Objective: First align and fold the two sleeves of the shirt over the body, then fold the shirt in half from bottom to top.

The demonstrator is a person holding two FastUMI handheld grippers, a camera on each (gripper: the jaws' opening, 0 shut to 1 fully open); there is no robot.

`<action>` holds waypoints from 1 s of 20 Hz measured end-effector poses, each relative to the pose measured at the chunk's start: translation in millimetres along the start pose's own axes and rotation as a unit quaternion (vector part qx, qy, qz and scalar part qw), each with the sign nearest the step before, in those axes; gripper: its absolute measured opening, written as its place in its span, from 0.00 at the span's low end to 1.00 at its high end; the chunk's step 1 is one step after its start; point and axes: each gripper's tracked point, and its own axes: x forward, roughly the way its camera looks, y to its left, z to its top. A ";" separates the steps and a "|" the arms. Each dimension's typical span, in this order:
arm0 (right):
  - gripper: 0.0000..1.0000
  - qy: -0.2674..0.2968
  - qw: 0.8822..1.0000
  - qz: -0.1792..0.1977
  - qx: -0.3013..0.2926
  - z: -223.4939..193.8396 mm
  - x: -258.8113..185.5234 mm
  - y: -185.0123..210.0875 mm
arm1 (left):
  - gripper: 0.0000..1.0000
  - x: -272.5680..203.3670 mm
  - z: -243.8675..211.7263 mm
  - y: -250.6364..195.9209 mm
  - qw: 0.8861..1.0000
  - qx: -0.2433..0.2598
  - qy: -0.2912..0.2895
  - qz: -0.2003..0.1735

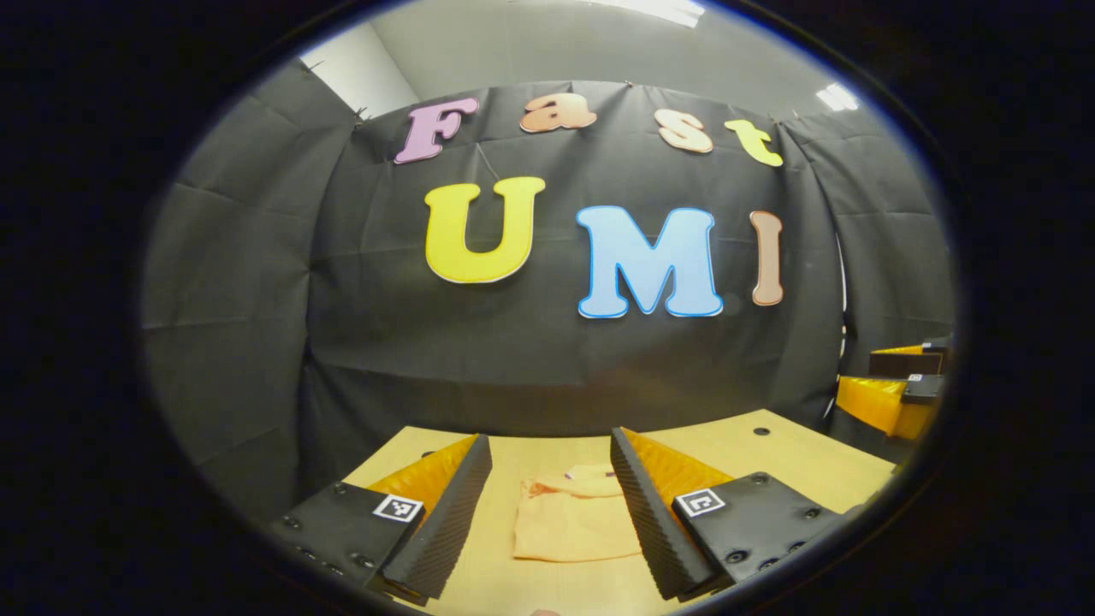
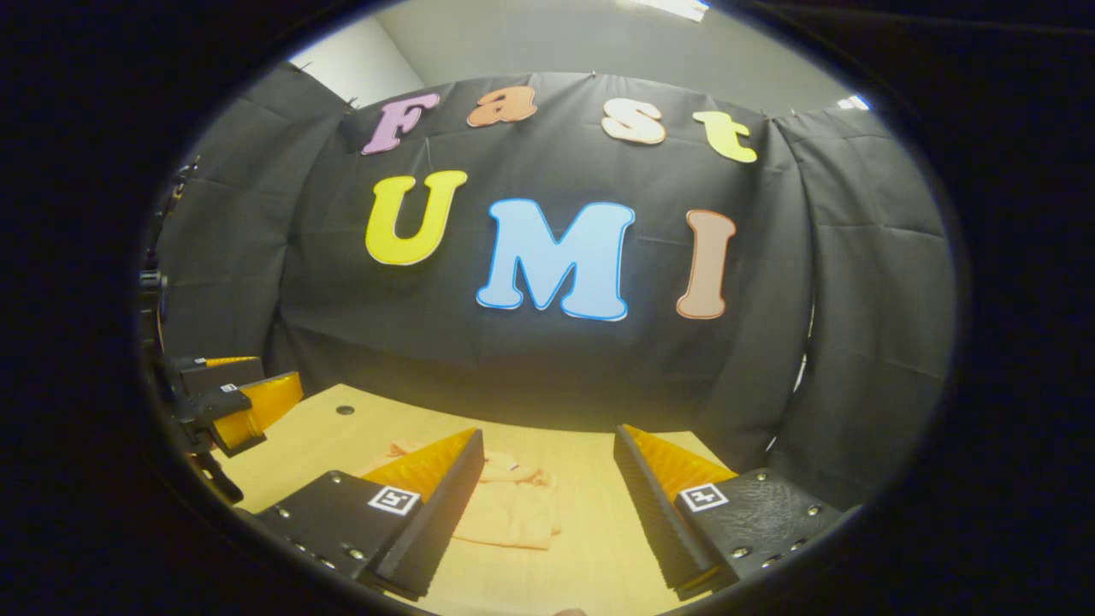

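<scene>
Folded peach shirt (image 1: 575, 518) lying flat on the wooden table (image 1: 796, 458), collar end toward the booth's back wall, edges roughly squared into a compact rectangle. Seen in the left gripper view between the two fingers, a little right of centre, its right side partly hidden behind the right finger. Seen in the right gripper view (image 2: 511, 503) lower left of centre, partly behind the left finger, with a rumpled bit of cloth toward the far left side. Left gripper (image 1: 549, 518) raised above the table, jaws wide apart, holding nothing, clear of the fabric. Right gripper (image 2: 547, 522) likewise above the table, jaws spread wide, nothing between them. Right gripper also at the far right edge of the left gripper view (image 1: 894, 389); left gripper at the far left edge of the right gripper view (image 2: 231, 398). Small dark hole (image 2: 345, 410) in the table near its back edge.
</scene>
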 end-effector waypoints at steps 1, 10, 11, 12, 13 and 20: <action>0.94 -0.001 1.000 0.003 0.001 0.9 -1.6 -1.1 | 0.92 -1.9 1.4 -2.1 1.000 0.000 -0.002 0.001; 0.95 -0.014 0.999 0.035 -0.012 -10.0 -5.4 -34.6 | 0.92 -32.5 11.6 -43.0 0.999 -0.003 -0.017 0.040; 0.95 -0.018 0.999 0.044 -0.014 -8.3 -8.7 -36.5 | 0.93 -35.3 12.8 -49.6 0.999 -0.004 -0.016 0.045; 0.94 -0.021 0.999 0.047 -0.017 -7.1 -9.7 -42.5 | 0.93 -38.9 13.1 -56.7 0.999 -0.006 -0.016 0.048; 0.94 -0.026 0.998 0.050 -0.018 -5.4 -12.8 -47.7 | 0.93 -41.9 14.5 -63.9 0.999 -0.008 -0.017 0.051; 0.95 -0.041 0.998 0.044 -0.003 -1.6 -25.5 -79.4 | 0.93 -52.3 32.3 -107.7 0.999 -0.011 -0.024 0.047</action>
